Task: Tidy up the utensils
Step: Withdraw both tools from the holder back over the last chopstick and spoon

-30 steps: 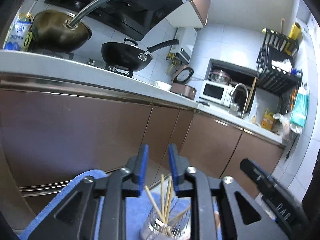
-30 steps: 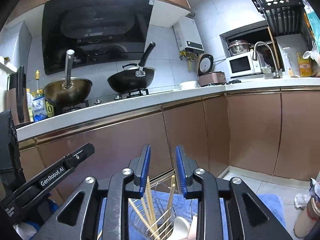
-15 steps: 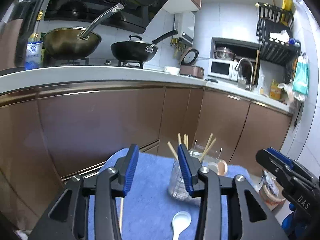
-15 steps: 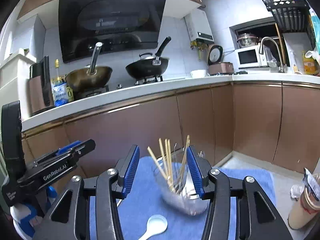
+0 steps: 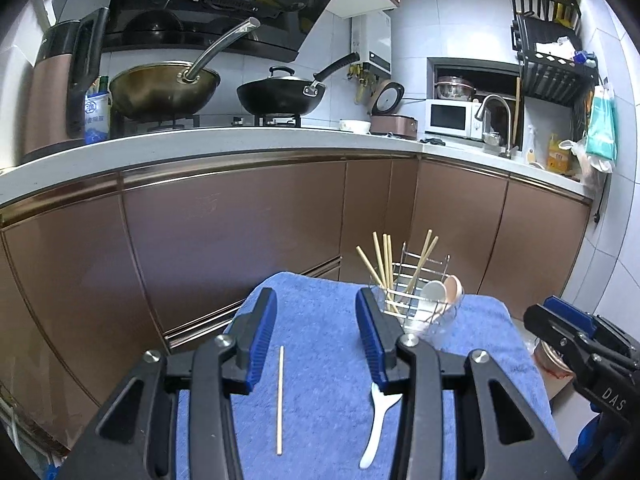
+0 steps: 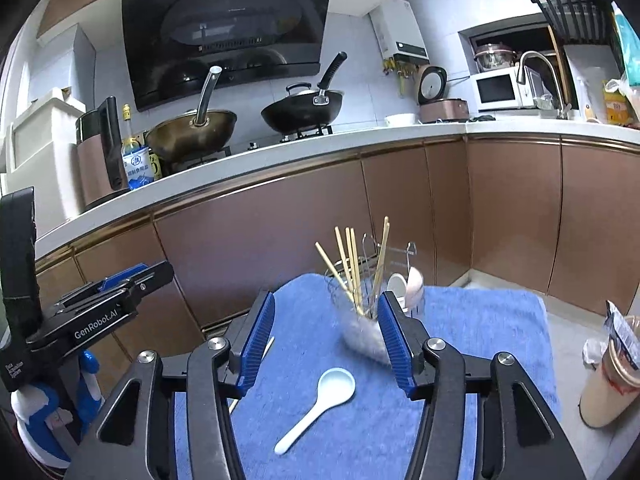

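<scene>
Utensils lie in two groups on a blue towel [image 5: 328,320]: a wire utensil holder [image 5: 416,300] stands at the far right part of the cloth with several wooden chopsticks [image 5: 384,260] sticking up out of it at different angles and a white spoon and a pinkish spoon [image 5: 454,288] leaning in its right side, while nearer the cameras a single chopstick [image 5: 280,400] and a white ceramic spoon [image 6: 320,404] lie flat and apart on the bare cloth. The left gripper [image 5: 316,344] hovers above the towel with its blue-padded jaws spread and nothing between them; the loose chopstick shows in the gap below. The right gripper [image 6: 326,340] has just been opening, its jaws now parted and empty, framing the white spoon underneath and the holder beyond. Behind the towel run brown cabinet doors [image 6: 400,208] under a white counter [image 6: 320,144] carrying two woks on a stove. A drink cup [image 6: 608,384] stands off the towel's right edge
</scene>
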Tool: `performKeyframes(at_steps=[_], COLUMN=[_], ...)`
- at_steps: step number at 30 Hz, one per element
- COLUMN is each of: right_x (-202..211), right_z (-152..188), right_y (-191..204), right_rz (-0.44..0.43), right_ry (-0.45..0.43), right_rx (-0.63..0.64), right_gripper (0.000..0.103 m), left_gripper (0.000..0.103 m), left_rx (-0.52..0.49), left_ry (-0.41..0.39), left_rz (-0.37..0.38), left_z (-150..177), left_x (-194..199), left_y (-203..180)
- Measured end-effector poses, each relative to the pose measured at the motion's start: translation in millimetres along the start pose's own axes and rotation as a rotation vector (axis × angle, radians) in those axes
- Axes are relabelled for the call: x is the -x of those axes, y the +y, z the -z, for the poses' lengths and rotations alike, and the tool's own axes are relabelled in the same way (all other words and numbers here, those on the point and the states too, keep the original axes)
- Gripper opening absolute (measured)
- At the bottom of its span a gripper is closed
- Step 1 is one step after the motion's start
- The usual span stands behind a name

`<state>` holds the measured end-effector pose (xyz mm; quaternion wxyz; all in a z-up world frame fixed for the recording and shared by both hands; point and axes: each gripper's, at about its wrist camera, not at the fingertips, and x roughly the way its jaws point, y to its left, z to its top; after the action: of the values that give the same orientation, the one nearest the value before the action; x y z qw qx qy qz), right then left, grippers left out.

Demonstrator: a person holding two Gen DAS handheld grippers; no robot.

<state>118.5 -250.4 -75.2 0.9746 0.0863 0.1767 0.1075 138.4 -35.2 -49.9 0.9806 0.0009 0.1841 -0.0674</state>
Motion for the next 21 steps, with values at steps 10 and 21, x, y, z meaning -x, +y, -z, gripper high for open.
performKeyframes(at_steps=[10, 21], right_x=[24, 42], right_z=[20, 31], right_y=[4, 14], right_rz=[0.013, -0.001], right_ry=[0.036, 0.060], right_rx=[-0.016, -0.007], right_gripper=[0.053, 0.053], left_gripper=[0.039, 0.039], left_rx=[-0.001, 0.003], left_ry=[0.014, 0.012], left_rz=[-0.010, -0.026], left_z=[14, 23], left_x=[27, 49], left_y=[10, 23])
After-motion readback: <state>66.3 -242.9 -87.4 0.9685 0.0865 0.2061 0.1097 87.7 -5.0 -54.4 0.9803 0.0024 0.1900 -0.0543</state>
